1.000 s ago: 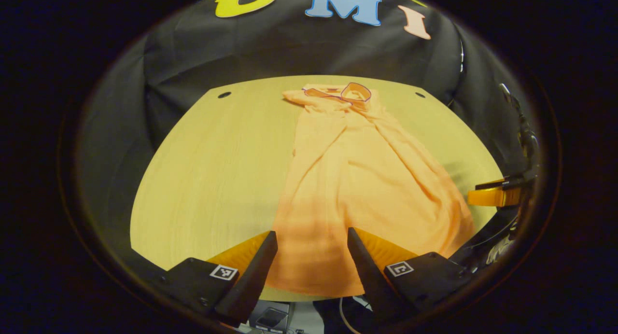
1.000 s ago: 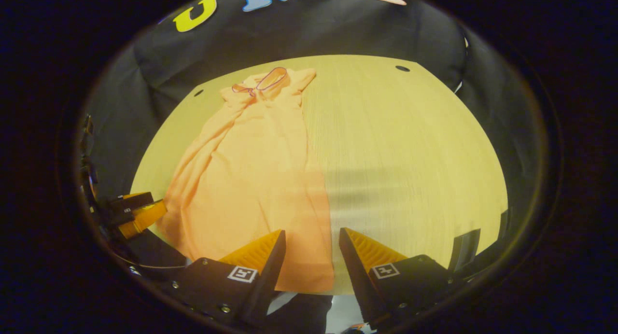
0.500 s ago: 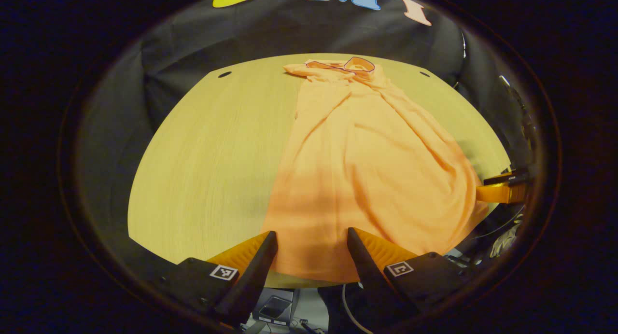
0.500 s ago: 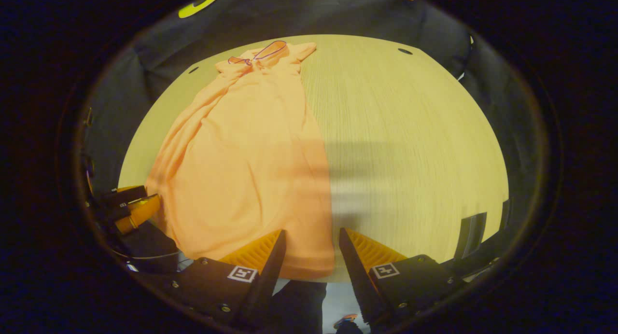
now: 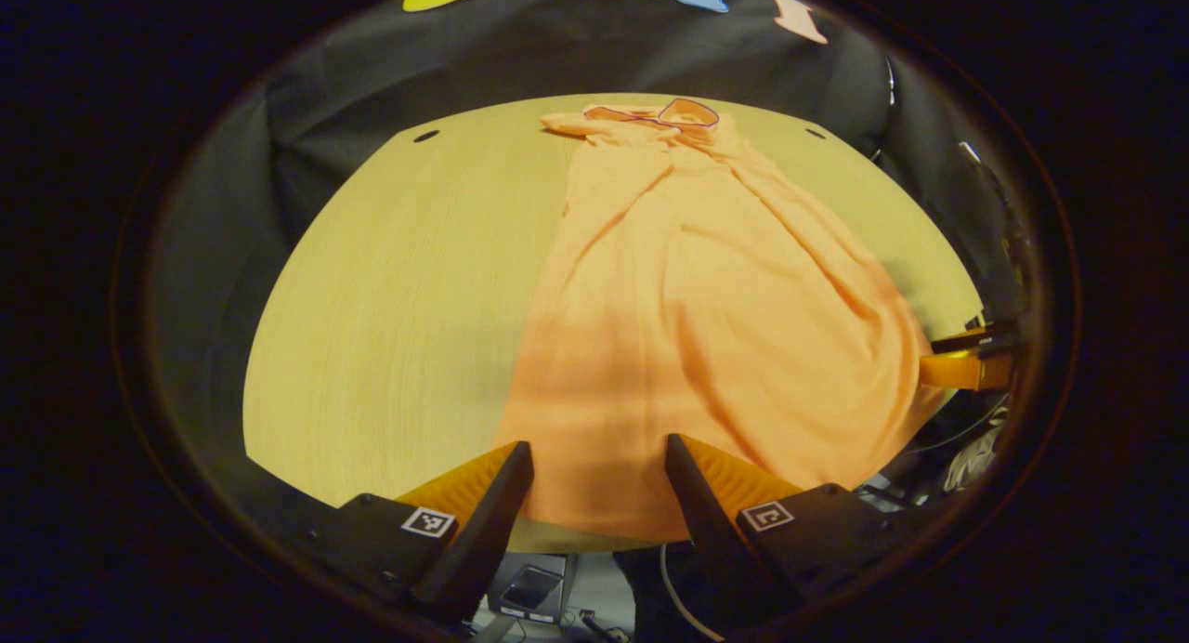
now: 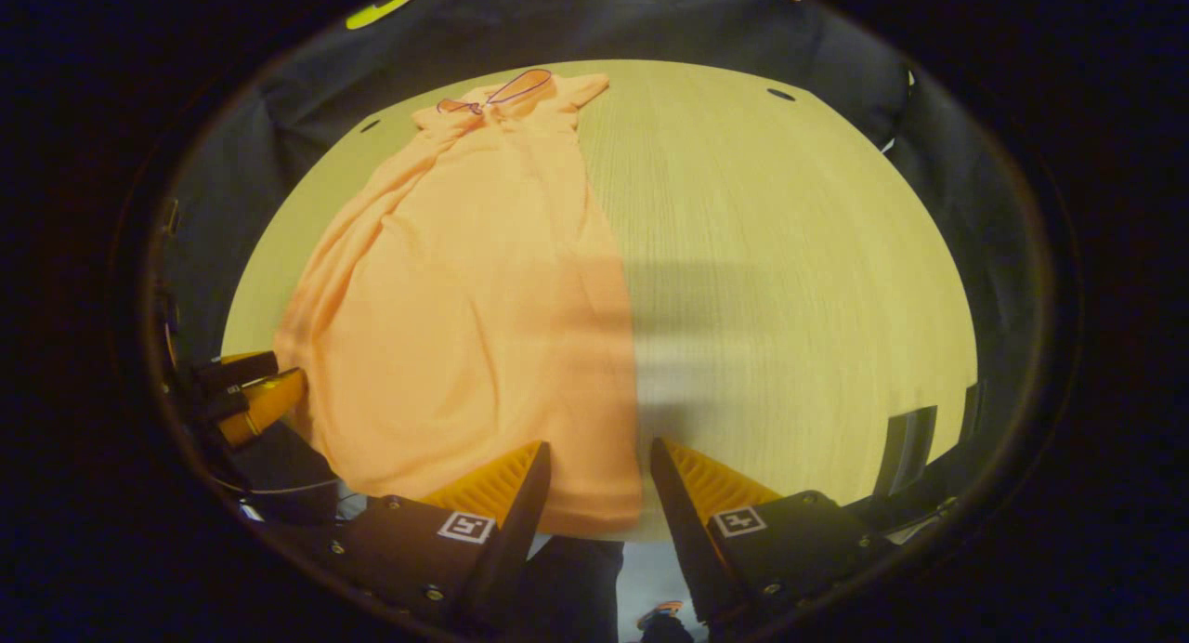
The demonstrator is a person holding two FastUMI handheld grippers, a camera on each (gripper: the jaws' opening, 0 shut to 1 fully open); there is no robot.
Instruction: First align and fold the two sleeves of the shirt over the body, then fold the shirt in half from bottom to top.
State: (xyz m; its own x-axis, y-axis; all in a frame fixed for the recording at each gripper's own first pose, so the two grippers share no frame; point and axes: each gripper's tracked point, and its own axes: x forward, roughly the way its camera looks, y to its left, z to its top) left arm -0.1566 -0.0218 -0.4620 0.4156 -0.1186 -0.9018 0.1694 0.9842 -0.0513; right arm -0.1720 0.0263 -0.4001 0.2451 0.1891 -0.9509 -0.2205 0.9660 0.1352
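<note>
Lying lengthwise on the pale, fine-grained wooden table (image 5: 390, 290), the soft orange knit shirt (image 5: 706, 308) tapers from a wide, rumpled hem at the near edge to its dark-trimmed collar (image 5: 689, 113) at the far edge. Long creases run down its right side, and the sleeves are tucked in over the body. The left gripper (image 5: 599, 452) hangs over the hem's left part, fingers spread wide, gripping nothing. The right gripper (image 6: 599, 452) hangs over the hem's right corner (image 6: 613, 508), fingers equally parted and empty. Ribbed wedge pads line both pairs.
</note>
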